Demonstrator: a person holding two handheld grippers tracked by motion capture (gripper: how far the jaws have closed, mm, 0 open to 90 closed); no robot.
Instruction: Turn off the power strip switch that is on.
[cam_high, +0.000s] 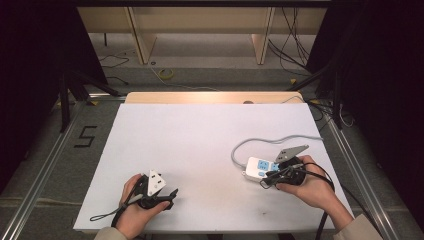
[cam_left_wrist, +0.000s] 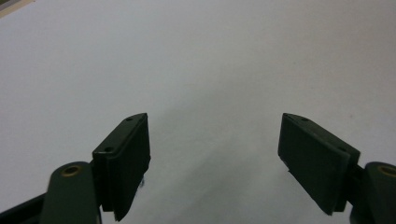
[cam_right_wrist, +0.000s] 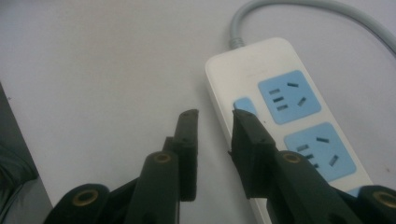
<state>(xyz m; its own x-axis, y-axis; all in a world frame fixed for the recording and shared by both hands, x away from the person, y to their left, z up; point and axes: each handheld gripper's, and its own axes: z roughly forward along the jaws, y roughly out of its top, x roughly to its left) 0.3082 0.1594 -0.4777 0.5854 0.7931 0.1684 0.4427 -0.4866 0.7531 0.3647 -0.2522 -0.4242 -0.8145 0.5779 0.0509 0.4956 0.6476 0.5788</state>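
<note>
A white power strip (cam_high: 257, 168) lay on the white table (cam_high: 200, 145), at about four o'clock from the table's middle. It had blue socket faces on top. A grey cord (cam_high: 260, 142) came out of its far end, looped round toward ten o'clock of the strip, then ran off to the table's right edge at three o'clock.

The right gripper (cam_high: 272, 179) was held in the person's right hand (cam_high: 305, 187), right at the near end of the strip. In the right gripper view, its jaws were a little way apart, with only a thin gap between them. One jaw sat over the strip's long edge, next to a small blue button (cam_right_wrist: 243, 105). The other jaw was over bare table. They were not pinching anything.

The left gripper (cam_high: 167, 196) was at about seven o'clock on the table, well apart from the strip. Its jaws were spread wide, with bare table between them.

The strip looked hard and stiff, made of smooth plastic, so it might slip a bit. It was probably light, but the cord was thick and springy and could tug it back. A good place to hold would be across the two long sides, near the middle, not on the sockets or the button. The cord was soft and could bend if grabbed.
</note>
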